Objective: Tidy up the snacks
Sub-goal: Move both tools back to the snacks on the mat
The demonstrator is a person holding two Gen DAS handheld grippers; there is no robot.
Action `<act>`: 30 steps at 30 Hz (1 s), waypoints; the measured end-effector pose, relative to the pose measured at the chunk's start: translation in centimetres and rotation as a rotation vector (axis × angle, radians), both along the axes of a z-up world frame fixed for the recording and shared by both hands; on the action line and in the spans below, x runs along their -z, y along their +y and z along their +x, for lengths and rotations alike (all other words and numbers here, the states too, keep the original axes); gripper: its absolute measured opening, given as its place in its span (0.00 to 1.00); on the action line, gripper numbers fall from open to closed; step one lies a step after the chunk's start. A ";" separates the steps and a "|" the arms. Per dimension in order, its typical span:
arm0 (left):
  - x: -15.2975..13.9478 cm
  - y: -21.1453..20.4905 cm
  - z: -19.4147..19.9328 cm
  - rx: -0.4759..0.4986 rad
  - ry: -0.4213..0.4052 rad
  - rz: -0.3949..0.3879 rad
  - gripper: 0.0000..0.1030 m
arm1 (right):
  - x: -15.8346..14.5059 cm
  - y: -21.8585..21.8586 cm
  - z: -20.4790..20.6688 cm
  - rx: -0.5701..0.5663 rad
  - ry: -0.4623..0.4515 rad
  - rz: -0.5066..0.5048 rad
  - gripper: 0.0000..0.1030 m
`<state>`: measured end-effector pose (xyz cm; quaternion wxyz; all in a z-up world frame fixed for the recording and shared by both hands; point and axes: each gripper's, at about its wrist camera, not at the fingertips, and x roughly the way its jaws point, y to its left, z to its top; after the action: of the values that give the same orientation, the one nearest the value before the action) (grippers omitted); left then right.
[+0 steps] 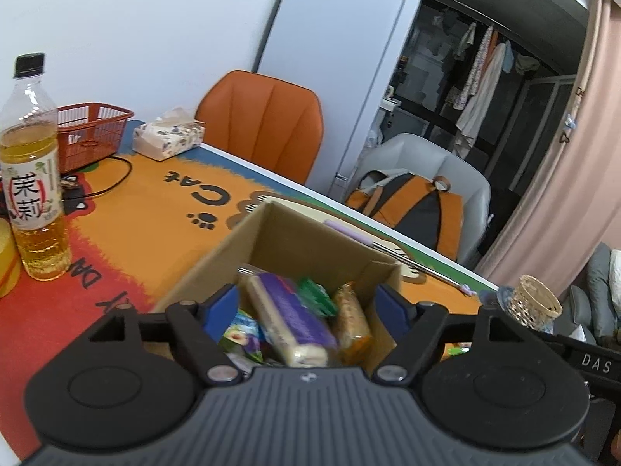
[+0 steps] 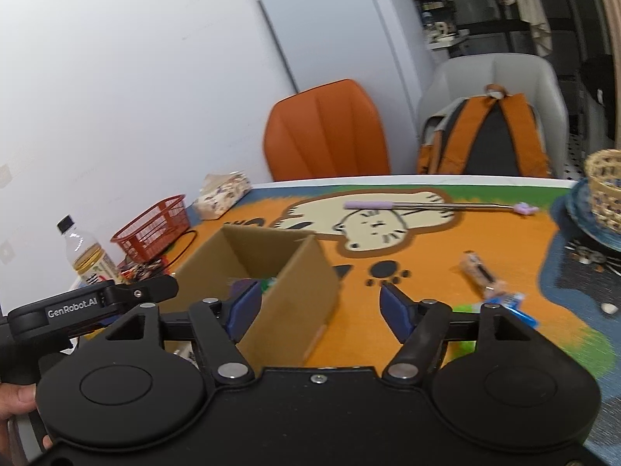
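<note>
Holding: you are holding both tongs above the cat mat (image 2: 446, 310), and neither is gripping anything.
Left tongs (image 1: 308, 306): you are keeping the blue pads (image 1: 223, 305) apart over the open box (image 1: 271, 233); the snacks are lying below them, not pressed by either pad.
Right tongs (image 2: 316, 305): you are keeping these apart too, straddling the box's right wall, with one pad inside the box and the other out over the mat.
Box: it is sitting on the mat, holding a purple pack (image 1: 289, 314), a green pack (image 1: 316, 295), an orange bar (image 1: 351, 322) and a fruit-print pack (image 1: 242, 334), all leaning together.
Loose snacks: a brown bar (image 2: 479, 273) is lying on the mat right of the box, well apart from it; a blue wrapper (image 2: 518, 308) and something green are showing just beside your right pad.
Other things: a tea bottle (image 1: 33, 178), red basket (image 1: 91, 132) and tissue pack (image 1: 169, 138) are standing left of the box; a wand (image 2: 438, 206) is lying beyond it.
</note>
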<state>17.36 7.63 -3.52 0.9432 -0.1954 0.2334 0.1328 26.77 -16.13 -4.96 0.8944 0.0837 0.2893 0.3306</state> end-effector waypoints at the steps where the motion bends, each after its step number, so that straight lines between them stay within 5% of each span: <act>1: 0.0 -0.4 0.0 0.009 -0.002 0.001 0.75 | 0.1 -0.6 0.0 0.011 0.001 0.000 0.67; 30: 0.4 -9.6 0.2 0.197 -0.032 0.028 0.75 | 2.7 -10.1 -1.6 0.180 0.028 0.016 0.67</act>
<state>17.60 -1.96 -3.97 0.9580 -0.1604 0.2345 0.0394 25.18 -26.25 -7.68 0.9156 0.1213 0.2904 0.2502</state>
